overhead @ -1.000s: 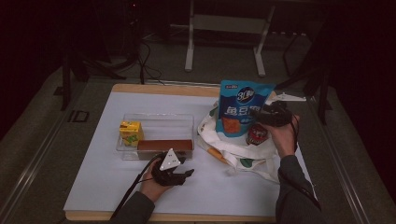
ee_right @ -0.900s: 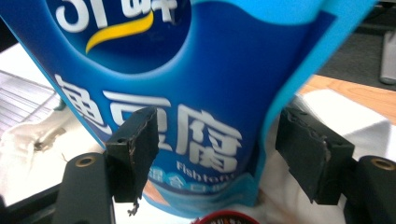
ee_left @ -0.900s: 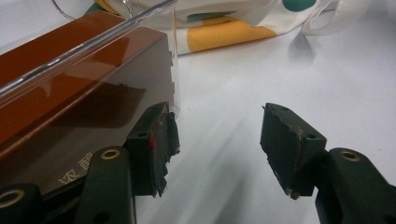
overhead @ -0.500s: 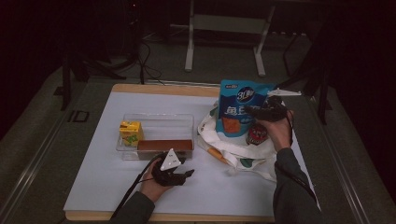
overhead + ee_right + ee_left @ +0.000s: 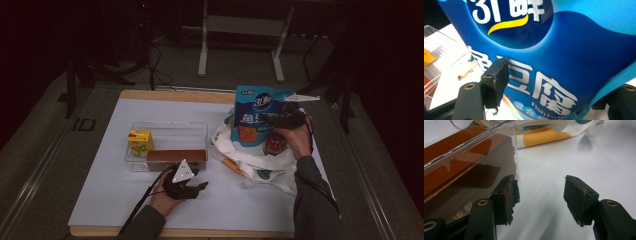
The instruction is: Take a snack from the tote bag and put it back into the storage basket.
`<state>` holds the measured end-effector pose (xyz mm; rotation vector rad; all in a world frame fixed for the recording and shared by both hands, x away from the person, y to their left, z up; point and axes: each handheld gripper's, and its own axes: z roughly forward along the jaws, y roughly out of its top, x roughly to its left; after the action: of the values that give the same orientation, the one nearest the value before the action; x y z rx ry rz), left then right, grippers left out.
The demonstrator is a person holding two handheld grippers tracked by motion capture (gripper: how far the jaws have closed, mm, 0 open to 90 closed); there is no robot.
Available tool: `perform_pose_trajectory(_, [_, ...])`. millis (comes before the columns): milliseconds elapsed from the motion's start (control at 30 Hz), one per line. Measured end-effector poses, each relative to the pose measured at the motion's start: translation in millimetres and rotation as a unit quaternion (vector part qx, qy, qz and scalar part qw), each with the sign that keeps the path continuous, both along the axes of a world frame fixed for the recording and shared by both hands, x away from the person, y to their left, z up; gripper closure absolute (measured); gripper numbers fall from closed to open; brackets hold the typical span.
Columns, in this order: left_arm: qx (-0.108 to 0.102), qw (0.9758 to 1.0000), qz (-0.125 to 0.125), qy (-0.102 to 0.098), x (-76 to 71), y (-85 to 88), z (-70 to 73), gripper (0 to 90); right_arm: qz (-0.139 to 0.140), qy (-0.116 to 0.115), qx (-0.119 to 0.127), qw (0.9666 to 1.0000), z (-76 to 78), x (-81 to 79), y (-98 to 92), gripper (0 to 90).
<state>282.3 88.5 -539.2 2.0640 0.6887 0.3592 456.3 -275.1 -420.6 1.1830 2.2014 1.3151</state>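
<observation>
The left gripper [image 5: 192, 187] is lying low just in front of the clear bin [image 5: 167, 131], jaws standing apart with nothing between them. The right gripper [image 5: 272, 120] is hanging raised well to the right of that bin, its forearm reaching up from below.

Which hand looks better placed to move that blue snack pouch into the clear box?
The right. Its hand-held gripper is already at the blue snack pouch standing on the white tote bag, jaws either side. The left hand-held gripper rests open on the table beside the clear plastic box.
</observation>
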Motion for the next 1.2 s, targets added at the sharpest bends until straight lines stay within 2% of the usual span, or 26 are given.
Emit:
perform_pose_trajectory(167, [0.001, 1.0, 0.0, 0.0, 0.2, 0.0, 0.0, 42.6, 0.016, -0.002, 0.002, 0.9999, 1.8, 1.0, 2.1, 34.1])
perform_pose_trajectory(233, [0.001, 1.0, 0.0, 0.001, 0.2, -0.1, -0.1, 42.5, 0.02, -0.009, 0.005, 0.9997, 3.2, -0.6, 2.2, 41.4])
perform_pose_trajectory(300, [0.002, 1.0, -0.001, 0.0, 0.2, -0.2, 0.0, 42.5, 0.024, -0.013, 0.008, 0.9996, 4.6, -1.9, 1.7, 44.9])
perform_pose_trajectory(533, [0.004, 1.0, -0.002, 0.0, 0.1, -0.7, -0.1, 42.4, 0.031, -0.015, 0.001, 0.9994, 8.1, -0.8, 3.7, 46.5])
perform_pose_trajectory(667, [0.007, 1.0, -0.003, 0.0, 0.1, -1.0, -0.1, 42.3, 0.032, -0.01, 0.011, 0.9994, 8.1, 2.8, 3.9, 44.4])
perform_pose_trajectory(767, [0.007, 1.0, -0.003, 0.0, 0.2, -1.0, -0.1, 42.1, 0.04, -0.011, 0.015, 0.999, 8.3, 2.2, 4.7, 49.6])
perform_pose_trajectory(967, [0.013, 0.9999, -0.003, -0.001, -0.2, -2.2, -0.2, 42.1, 0.061, -0.012, 0.015, 0.9979, 9.9, -3.2, 2.5, 66.7])
perform_pose_trajectory(1200, [0.014, 0.9999, -0.005, -0.001, -0.1, -2.8, -0.4, 42.1, 0.071, -0.003, -0.001, 0.9975, 13.6, -5.4, 7.0, 80.1])
